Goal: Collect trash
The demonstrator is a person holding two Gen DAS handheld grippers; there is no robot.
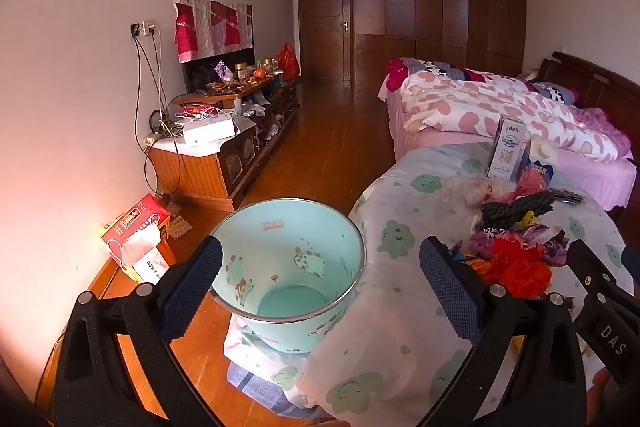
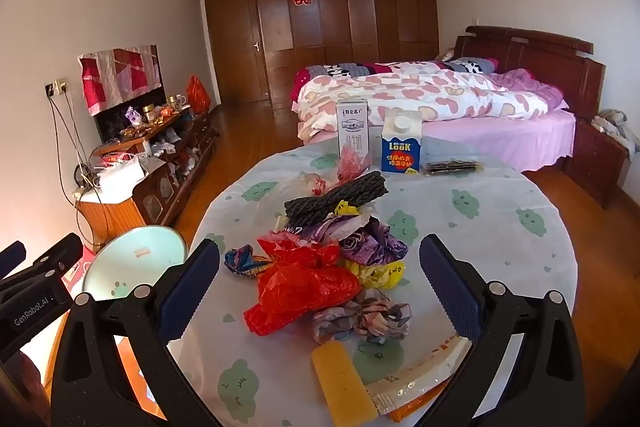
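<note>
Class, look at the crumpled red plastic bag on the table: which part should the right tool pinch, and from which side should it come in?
Probably the raised, bunched top of the red plastic bag, approached from above and the near side. The bag lies directly ahead between the open right tool fingers, and its crumpled folds offer a ridge to pinch, whereas its flattened lower edge hugs the tablecloth.

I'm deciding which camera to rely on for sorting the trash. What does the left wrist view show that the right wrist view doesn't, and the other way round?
Only the left wrist view shows the inside of the mint bin, which has nothing in it, and the tissue box on the floor.

Only the right wrist view shows the yellow sponge, the torn wrapper, the checked cloth wad and the whole blue LOOK carton.

Both show the red plastic bag, the white milk carton, the cloud-print tablecloth and an open gripper.
</note>
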